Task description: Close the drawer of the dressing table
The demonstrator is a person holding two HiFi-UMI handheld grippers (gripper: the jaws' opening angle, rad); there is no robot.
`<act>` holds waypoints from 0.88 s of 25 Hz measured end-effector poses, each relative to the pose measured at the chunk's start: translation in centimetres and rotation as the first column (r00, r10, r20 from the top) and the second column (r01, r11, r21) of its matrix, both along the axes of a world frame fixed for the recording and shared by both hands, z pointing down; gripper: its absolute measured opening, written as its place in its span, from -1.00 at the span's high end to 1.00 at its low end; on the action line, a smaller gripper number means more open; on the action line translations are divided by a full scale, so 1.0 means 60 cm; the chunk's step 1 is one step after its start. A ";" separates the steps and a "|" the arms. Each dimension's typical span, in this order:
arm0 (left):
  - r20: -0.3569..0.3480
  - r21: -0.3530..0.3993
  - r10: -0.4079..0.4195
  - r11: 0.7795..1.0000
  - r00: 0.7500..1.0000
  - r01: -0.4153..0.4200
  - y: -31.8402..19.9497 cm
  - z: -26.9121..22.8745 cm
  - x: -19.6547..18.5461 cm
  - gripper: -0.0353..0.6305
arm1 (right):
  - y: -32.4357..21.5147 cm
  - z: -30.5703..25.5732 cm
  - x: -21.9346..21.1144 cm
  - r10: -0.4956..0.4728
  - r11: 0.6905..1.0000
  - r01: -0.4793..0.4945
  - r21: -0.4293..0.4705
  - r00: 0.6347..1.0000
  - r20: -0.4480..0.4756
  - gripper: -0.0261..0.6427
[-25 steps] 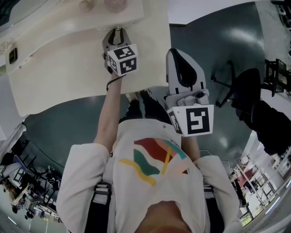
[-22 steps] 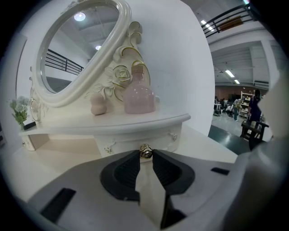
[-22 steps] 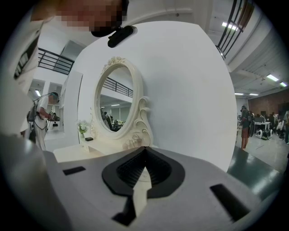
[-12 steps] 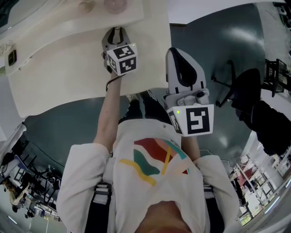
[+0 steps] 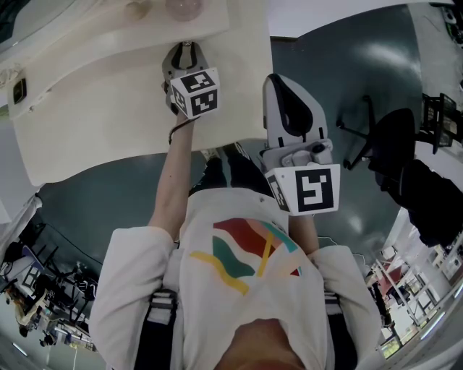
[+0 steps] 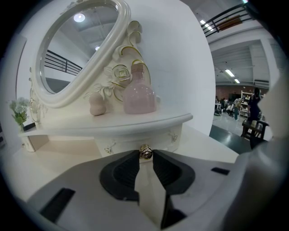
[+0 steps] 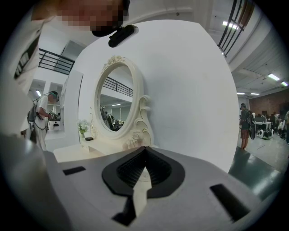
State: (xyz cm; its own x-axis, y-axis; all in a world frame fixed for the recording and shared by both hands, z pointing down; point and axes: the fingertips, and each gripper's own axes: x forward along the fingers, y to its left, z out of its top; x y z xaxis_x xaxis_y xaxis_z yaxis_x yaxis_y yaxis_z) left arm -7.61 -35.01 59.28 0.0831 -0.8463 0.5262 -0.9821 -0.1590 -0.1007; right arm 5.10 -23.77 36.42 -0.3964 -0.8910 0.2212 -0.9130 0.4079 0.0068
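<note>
cream-white dressing table (image 5: 108, 108) fills the upper left of the head view, and you stand in front of it. your left gripper (image 5: 187, 48) reaches to the front edge of the raised shelf (image 5: 94, 32), just below a pink bottle (image 5: 184, 7). your right gripper (image 5: 281, 85) is held apart from it, near the right edge of the table top, and it touches nothing.

in the left gripper view, the jaws are narrow and their tips close on the gold knob (image 6: 145, 152) of the drawer (image 6: 122, 145). the drawer front sits under the curved shelf, in the middle. whether it is fully in, this view does not tell. on the shelf above, the pink bottle stands just beside a pale pink piece (image 6: 96, 104), and both are in front of the oval mirror (image 6: 72, 49). white flowers (image 6: 19, 110) stand at the far left.

in the right gripper view, the jaws are together at the tips, with nothing between them. they point toward the mirror and the white wall (image 7: 189, 90) behind it, well apart from the table.
</note>
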 end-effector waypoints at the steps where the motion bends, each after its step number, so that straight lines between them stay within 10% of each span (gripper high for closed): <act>1: -0.002 0.001 0.000 1.000 1.000 0.000 0.000 -0.001 0.001 0.64 | 0.001 0.000 0.001 0.000 1.000 0.000 0.001 1.000 0.000 0.92; 22: 0.009 0.166 -0.016 0.986 1.000 0.014 0.046 -0.157 0.001 0.84 | 0.052 -0.081 -0.001 -0.049 0.989 0.046 0.140 0.999 0.021 0.92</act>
State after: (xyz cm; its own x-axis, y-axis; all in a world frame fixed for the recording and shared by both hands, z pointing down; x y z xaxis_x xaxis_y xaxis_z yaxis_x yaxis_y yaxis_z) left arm -7.56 -32.27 49.89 0.0651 -0.9232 0.3787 -0.9831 -0.1245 -0.1345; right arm 5.02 -20.65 31.55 -0.4428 -0.8925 0.0859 -0.8932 0.4474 0.0445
